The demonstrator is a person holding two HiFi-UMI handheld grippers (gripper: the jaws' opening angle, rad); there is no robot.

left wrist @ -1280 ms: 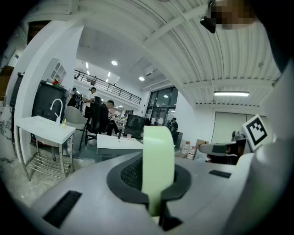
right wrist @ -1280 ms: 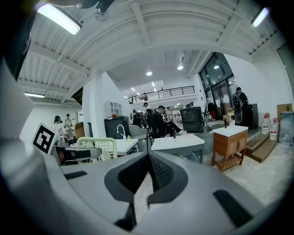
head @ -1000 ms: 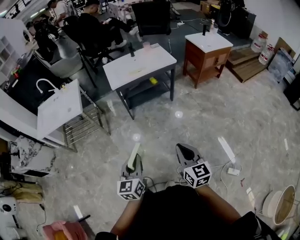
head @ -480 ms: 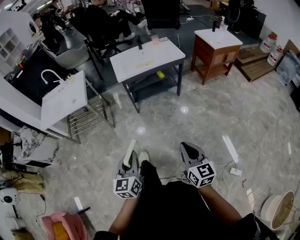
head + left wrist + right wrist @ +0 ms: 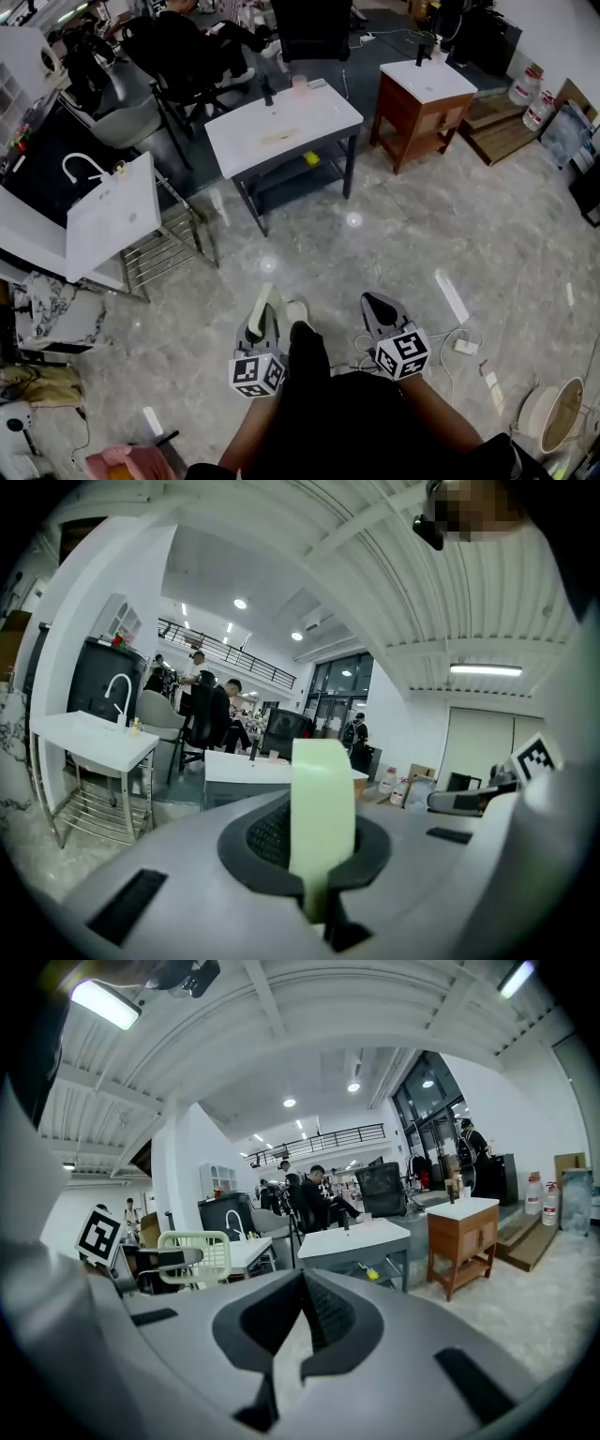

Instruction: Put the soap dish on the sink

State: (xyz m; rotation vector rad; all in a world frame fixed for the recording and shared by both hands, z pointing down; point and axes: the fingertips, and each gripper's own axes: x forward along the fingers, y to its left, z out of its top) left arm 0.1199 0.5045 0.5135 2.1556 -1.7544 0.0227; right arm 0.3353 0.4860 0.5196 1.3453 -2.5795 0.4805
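My left gripper [image 5: 265,317] is shut on a pale green soap dish [image 5: 266,300], held on edge and low over the floor. In the left gripper view the soap dish [image 5: 322,808] stands upright between the jaws, and the right gripper view shows its slotted face [image 5: 195,1258] at the left. My right gripper [image 5: 374,307] is beside it, shut and empty, its pads [image 5: 319,1312] meeting at the tips. The white sink top [image 5: 291,129] with a black faucet [image 5: 267,93] stands on a dark frame well ahead, across the floor.
A second sink on a wooden cabinet [image 5: 417,103] stands at the back right. At the left is a white basin with a white faucet on a metal rack [image 5: 112,217]. People sit on chairs [image 5: 187,56] behind. A power strip and cables [image 5: 464,343] lie right of me.
A leg and shoe have stepped forward between the grippers. Both grippers have moved forward a little with the person. The left grip on the soap dish is unchanged.
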